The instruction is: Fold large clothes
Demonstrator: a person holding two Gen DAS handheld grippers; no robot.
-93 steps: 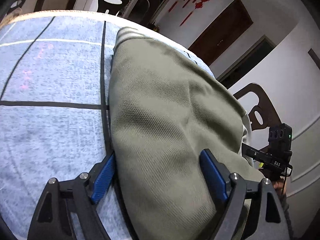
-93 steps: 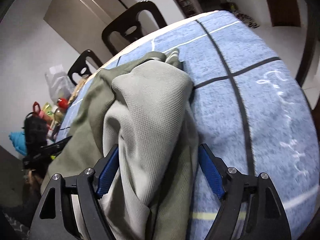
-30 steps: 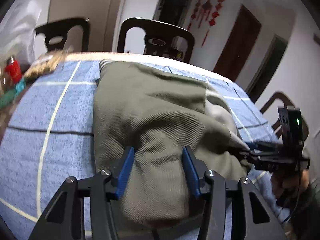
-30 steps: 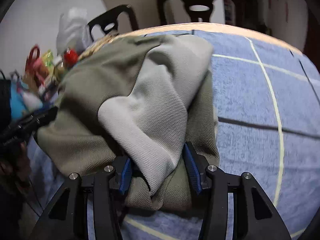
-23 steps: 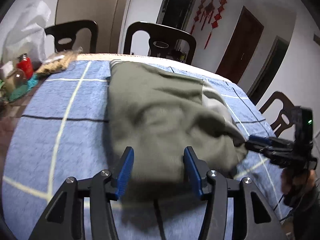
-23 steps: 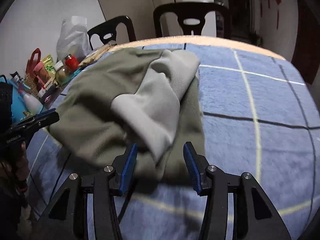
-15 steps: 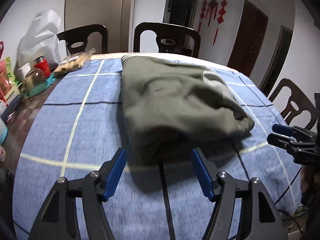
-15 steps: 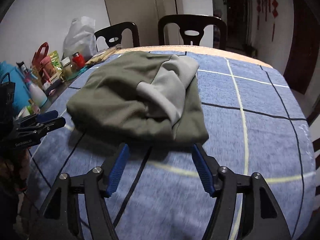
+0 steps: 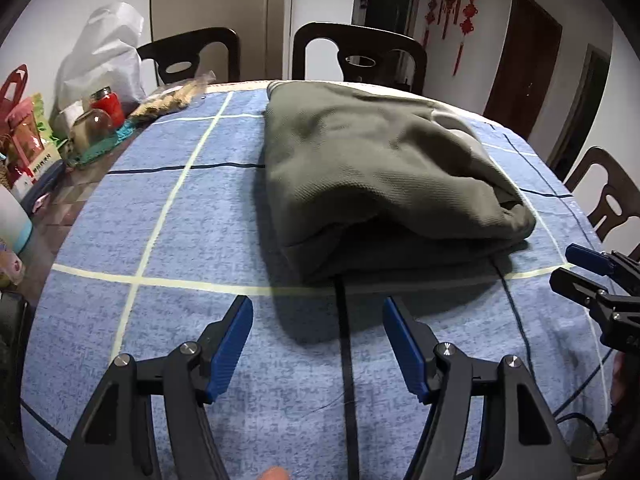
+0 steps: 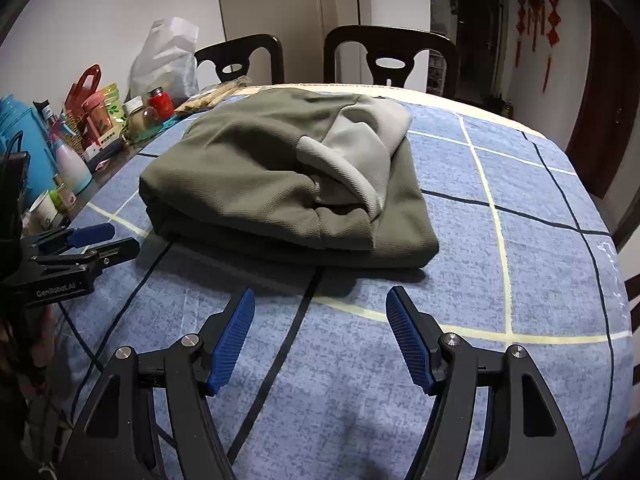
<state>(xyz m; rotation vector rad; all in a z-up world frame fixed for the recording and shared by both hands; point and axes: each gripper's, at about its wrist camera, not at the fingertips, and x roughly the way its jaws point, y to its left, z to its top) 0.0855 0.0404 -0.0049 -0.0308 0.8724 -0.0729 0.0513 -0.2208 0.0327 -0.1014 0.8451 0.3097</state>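
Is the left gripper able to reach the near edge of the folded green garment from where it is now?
Probably yes. The left gripper has open, empty jaws aimed at the green garment, with only bare blue tablecloth between them.

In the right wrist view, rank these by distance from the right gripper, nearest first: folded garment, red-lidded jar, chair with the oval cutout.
1. Folded garment, on the cloth just ahead of the right gripper.
2. Red-lidded jar, far left, among the clutter.
3. Chair, behind the table's far edge.

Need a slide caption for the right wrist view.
Folded olive garment lies on the blue checked tablecloth, right gripper open and empty before it.
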